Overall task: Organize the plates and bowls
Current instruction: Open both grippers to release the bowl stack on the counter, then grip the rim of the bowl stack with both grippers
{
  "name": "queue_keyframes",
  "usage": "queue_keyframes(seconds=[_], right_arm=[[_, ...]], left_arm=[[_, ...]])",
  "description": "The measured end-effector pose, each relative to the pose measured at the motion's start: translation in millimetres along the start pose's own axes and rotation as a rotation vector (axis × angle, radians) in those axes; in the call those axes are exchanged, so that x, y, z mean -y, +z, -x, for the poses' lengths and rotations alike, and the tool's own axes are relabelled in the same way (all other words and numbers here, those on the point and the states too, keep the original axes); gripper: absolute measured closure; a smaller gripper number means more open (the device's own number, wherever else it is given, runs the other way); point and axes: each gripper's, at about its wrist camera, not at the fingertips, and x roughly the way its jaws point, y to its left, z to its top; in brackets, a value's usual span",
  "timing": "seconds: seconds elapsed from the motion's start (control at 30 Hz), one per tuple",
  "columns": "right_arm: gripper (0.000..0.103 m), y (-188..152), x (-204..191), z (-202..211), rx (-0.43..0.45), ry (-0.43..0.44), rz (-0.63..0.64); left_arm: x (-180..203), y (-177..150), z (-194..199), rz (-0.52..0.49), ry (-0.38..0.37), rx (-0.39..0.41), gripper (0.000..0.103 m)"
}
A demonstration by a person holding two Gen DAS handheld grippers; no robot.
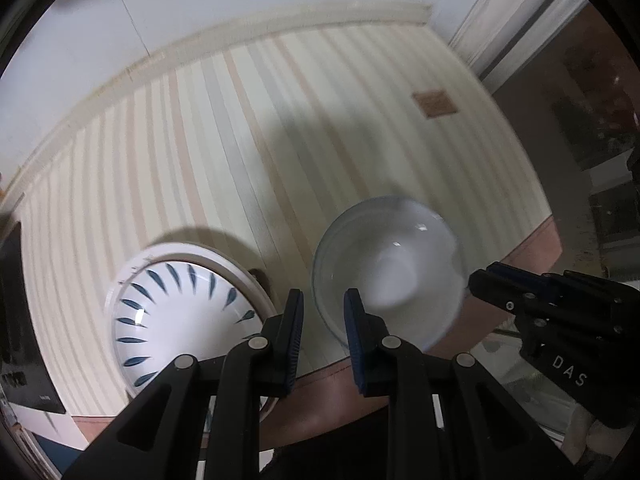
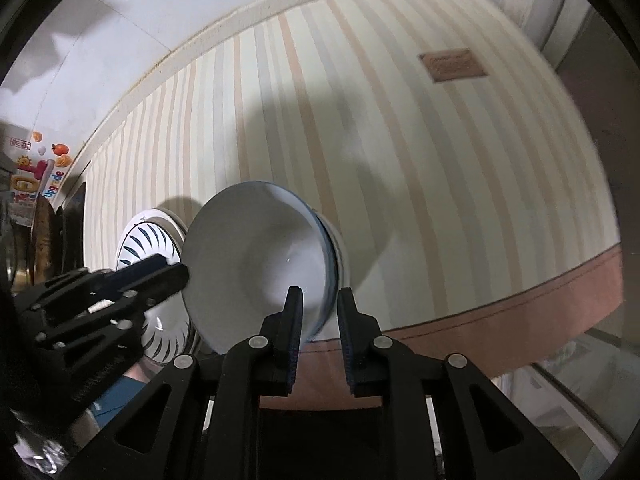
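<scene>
A plain white bowl [image 1: 400,264] hangs tilted just above the striped tablecloth [image 1: 240,128], near its front edge. My left gripper [image 1: 322,300] has the bowl's left rim between its fingers and is shut on it. In the right wrist view this gripper [image 2: 182,274] meets the bowl [image 2: 248,248] from the left. My right gripper [image 2: 320,298] is shut on the opposite rim, which runs between its pads. From the left wrist it [image 1: 476,280] reaches in at the right. A blue-leaf patterned bowl [image 1: 176,316] sits on a white plate [image 1: 236,268] to the left.
The tablecloth has a brown border [image 2: 520,320] along the near edge and a brown label patch [image 1: 434,104] far right. A white wall [image 1: 80,40] backs the table. A dark flat object [image 1: 20,320] lies at the left. Beyond the table's right edge are dark furniture and glass.
</scene>
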Motion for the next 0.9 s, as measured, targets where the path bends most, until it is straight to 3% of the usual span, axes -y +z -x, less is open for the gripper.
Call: queue_keyframes(seconds=[0.4, 0.53, 0.67, 0.73, 0.77, 0.8, 0.87, 0.9], right_arm=[[0.082, -66.1, -22.2, 125.5, 0.282, -0.044, 0.003], [0.053, -84.4, -27.6, 153.7, 0.335, -0.058, 0.012], [0.04, -99.1, -33.9, 179.8, 0.384, -0.091, 0.02], [0.027, -104.6, -35.9, 189.8, 0.401, -0.102, 0.021], [0.025, -106.9, -36.4, 194.5, 0.412, -0.105, 0.021], [0.021, -107.9, -36.6, 198.4, 0.421, -0.114, 0.021], [0.017, -110.2, -36.3, 203.2, 0.43, -0.137, 0.021], [0.015, -110.9, -35.6, 205.2, 0.433, -0.146, 0.016]], left_arm=[[13.4, -38.7, 104.1, -0.057, -0.047, 0.19, 0.084], [15.1, -47.1, 119.3, -0.048, -0.058, 0.223, 0.078], [15.2, -53.8, 130.5, -0.042, -0.064, 0.249, 0.071], [16.3, -56.7, 136.2, -0.044, -0.071, 0.265, 0.07], [16.6, -57.3, 137.5, -0.047, -0.069, 0.271, 0.062], [17.3, -58.0, 140.0, -0.05, -0.068, 0.281, 0.042], [18.1, -59.3, 144.7, -0.051, -0.074, 0.299, 0.023], [17.6, -59.0, 146.2, -0.048, -0.076, 0.307, 0.023]])
